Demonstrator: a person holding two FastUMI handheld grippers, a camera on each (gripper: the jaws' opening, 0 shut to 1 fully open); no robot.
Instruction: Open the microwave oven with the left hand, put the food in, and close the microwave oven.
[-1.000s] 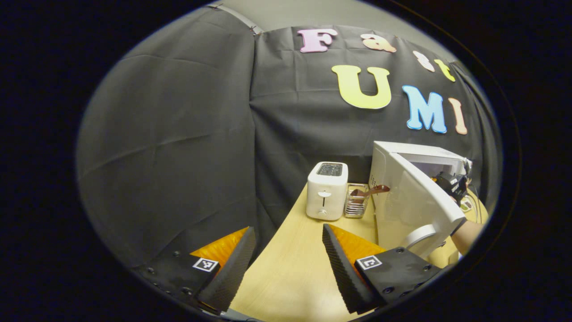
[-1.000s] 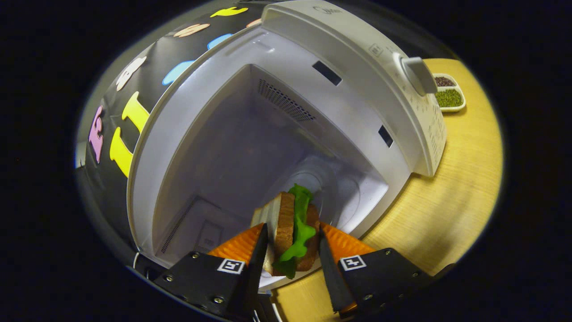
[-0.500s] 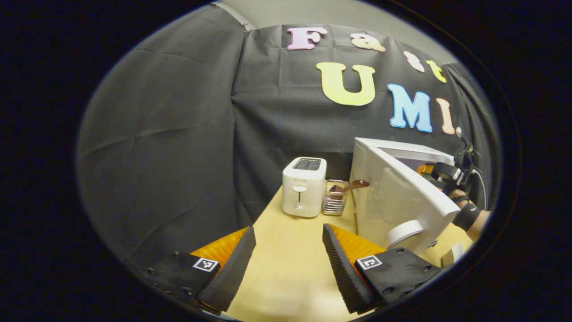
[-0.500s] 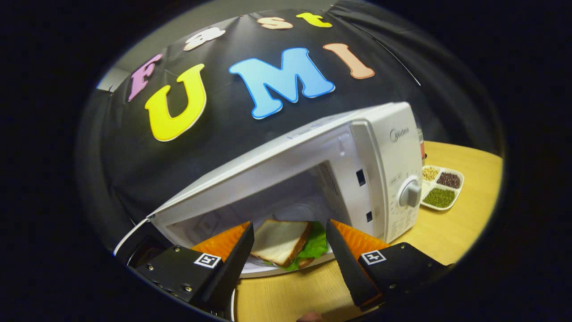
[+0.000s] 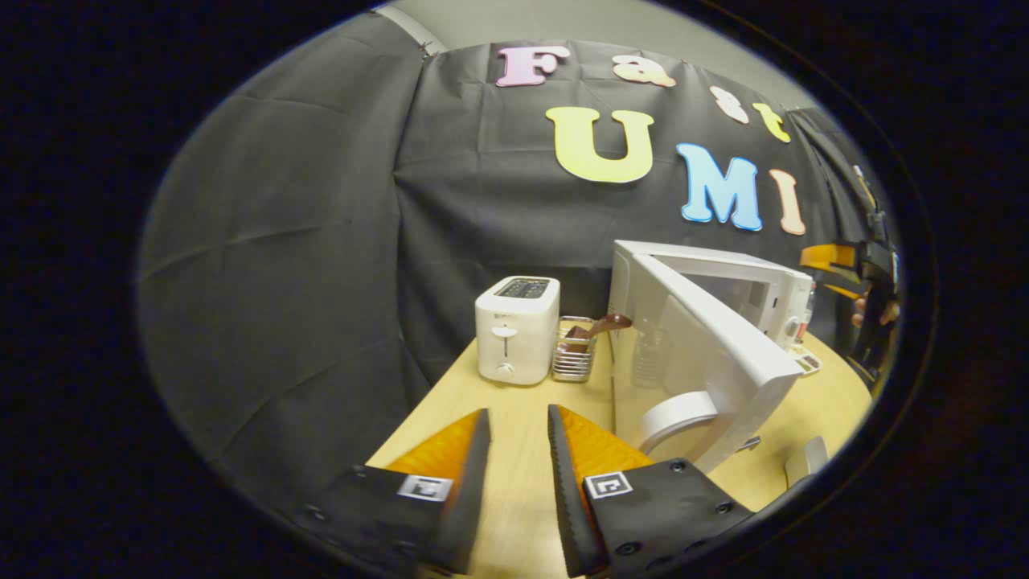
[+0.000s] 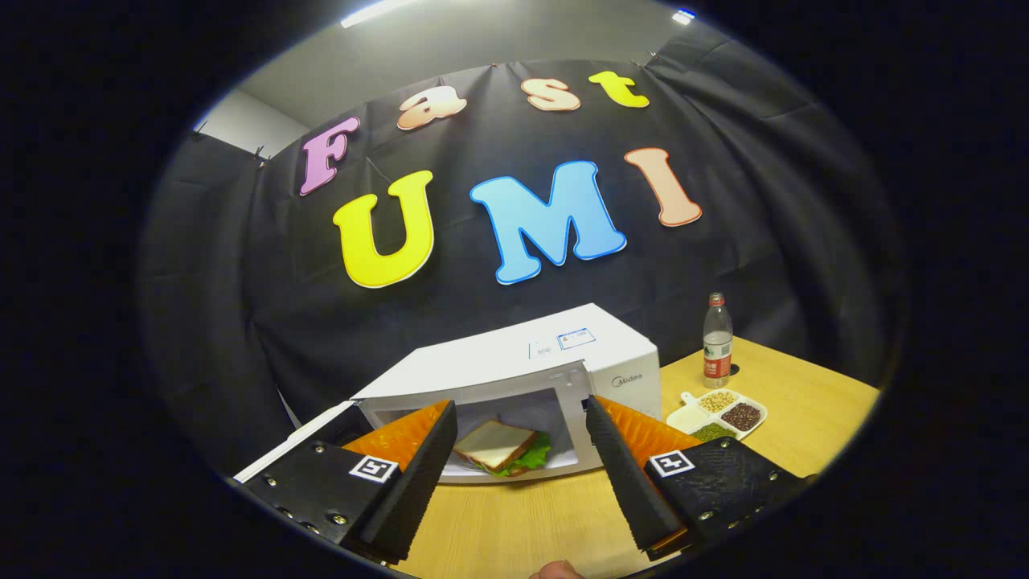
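The white microwave (image 6: 547, 362) stands on the wooden table with its door (image 5: 707, 354) swung open. A sandwich (image 6: 502, 449) of bread and green lettuce lies flat inside the cavity on a white plate. My right gripper (image 6: 521, 404) hovers open, back from the opening, with nothing between its fingers; in the left gripper view it appears far off at the right edge (image 5: 836, 269), held by a hand. My left gripper (image 5: 518, 412) is above the table, left of the door's curved handle (image 5: 675, 414). Its fingers stand close together with a narrow gap and nothing in it.
A white toaster (image 5: 517, 330) and a wire basket (image 5: 575, 358) holding a brown utensil stand left of the microwave. A bottle (image 6: 715, 338) and a divided dish of beans (image 6: 719, 412) sit on the table (image 6: 804, 386) to its right.
My right gripper let go of the sandwich inside the microwave, then drew back and up. My left gripper's fingers have narrowed, and its view has swung toward the open door.
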